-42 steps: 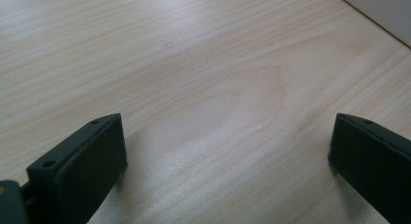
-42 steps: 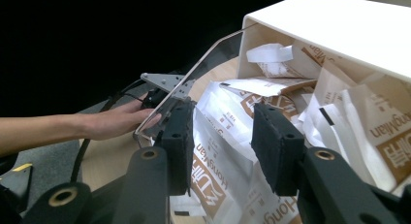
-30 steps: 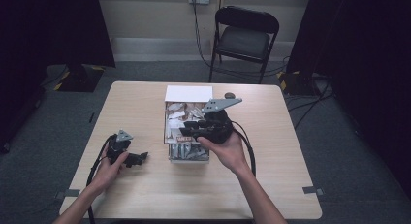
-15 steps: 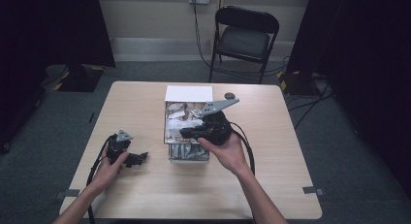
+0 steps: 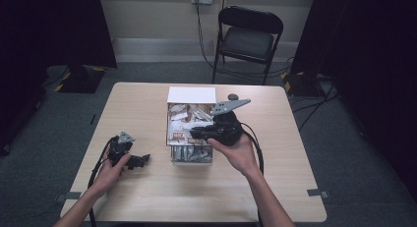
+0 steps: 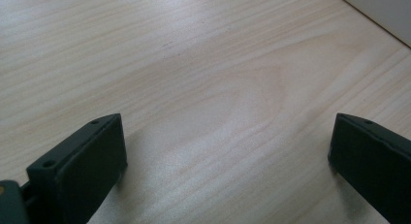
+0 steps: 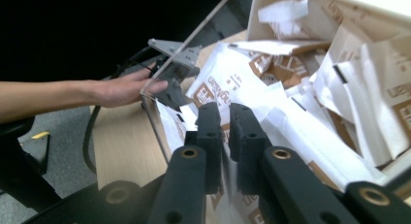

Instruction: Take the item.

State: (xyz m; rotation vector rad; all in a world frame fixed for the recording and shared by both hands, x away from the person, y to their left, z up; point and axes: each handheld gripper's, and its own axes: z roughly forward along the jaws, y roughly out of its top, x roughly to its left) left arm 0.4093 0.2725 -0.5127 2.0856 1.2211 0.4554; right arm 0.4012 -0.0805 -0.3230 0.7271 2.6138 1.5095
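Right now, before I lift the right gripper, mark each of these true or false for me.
1. The right gripper is over the box of packets. True.
2. The right gripper's jaws stand wide open. False: they are nearly closed, with a narrow gap; they have just opened a touch, and whether a packet is pinched cannot be told.
3. The left gripper has open jaws with bare table between them. True.
4. The left gripper is inside the box. False: it rests on the table to the box's left.
5. A folding chair stands beyond the table. True.
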